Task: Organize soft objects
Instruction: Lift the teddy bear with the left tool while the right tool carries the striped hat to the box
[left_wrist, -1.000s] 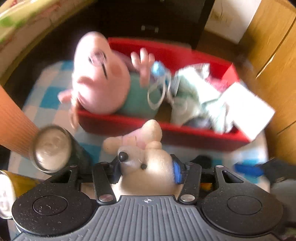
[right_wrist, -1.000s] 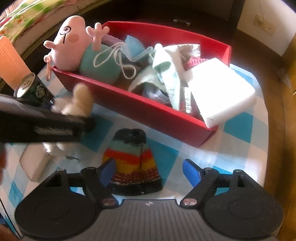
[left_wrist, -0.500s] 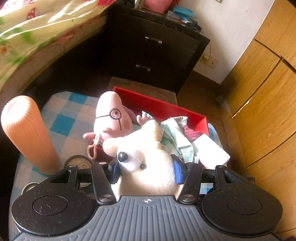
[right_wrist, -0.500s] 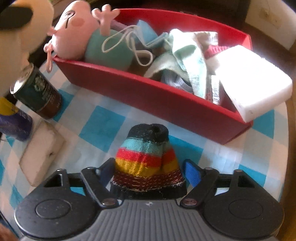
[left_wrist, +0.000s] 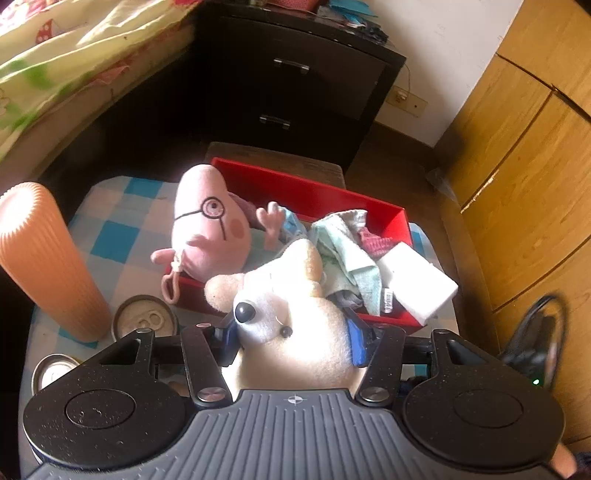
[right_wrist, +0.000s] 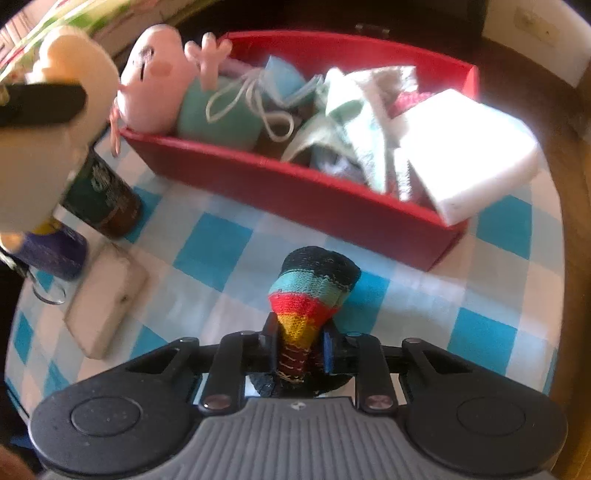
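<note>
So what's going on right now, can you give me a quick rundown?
Left tongs shut on cream plush dog. Right tongs shut on striped knit hat, lifted off the cloth. Red bin ahead, already crowded.

Ahead of right gripper (right_wrist: 298, 345): bare checkered cloth (right_wrist: 210, 251), then red box (right_wrist: 295, 192) wall. Left flank blocked by cans (right_wrist: 101, 199) and sponge (right_wrist: 105, 301).

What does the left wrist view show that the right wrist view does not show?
Only the left wrist view shows the orange ribbed cylinder, the black drawers and the wooden cabinet. Only the right wrist view shows the striped knit sock pinched in the right gripper and a white sponge on the cloth. Both show the red box and the pink pig toy.
</note>
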